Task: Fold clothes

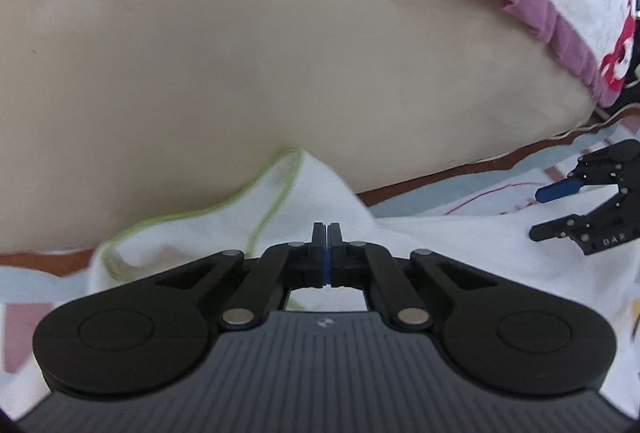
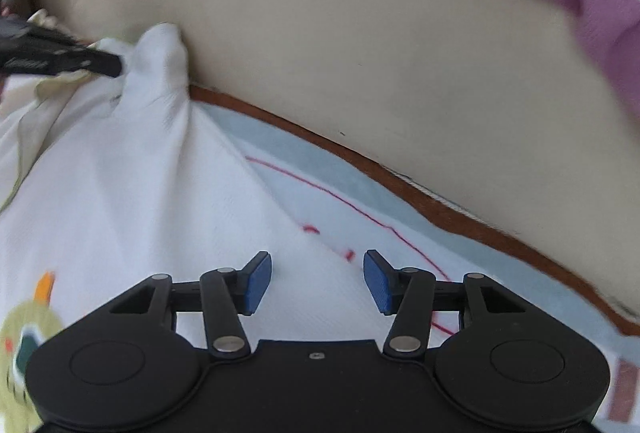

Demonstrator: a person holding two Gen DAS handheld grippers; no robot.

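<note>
White garment, thin soft knit with green-stitched edging and a cartoon print near one end, lies spread on a pale blue mat with a brown border, right against a beige wall under a purple-frilled cover. Surface looks like the floor, can't confirm.

Left tool: fingers pressed together. Right wrist view shows its tip at a bunched peak of the cloth near the wall, fabric pulled into tension folds toward it, so it reads as clamped on the garment's upper edge. Right tool: blue pads set wide apart, hovering just over the flat part of the cloth, gripping nothing.

Handling: light, limp, no stiffness. Will drape and sag from any single pinch point, and wrinkles fan out easily. Not fragile, not slippery on rubber pads. Best holds are the hemmed edges or corners, where the green stitching gives a thicker lip. A mid-panel pinch would only lift a tent. Two spaced edge holds would keep a fold line straight.

Fold stage: part bunched, part flat, can't tell more.
</note>
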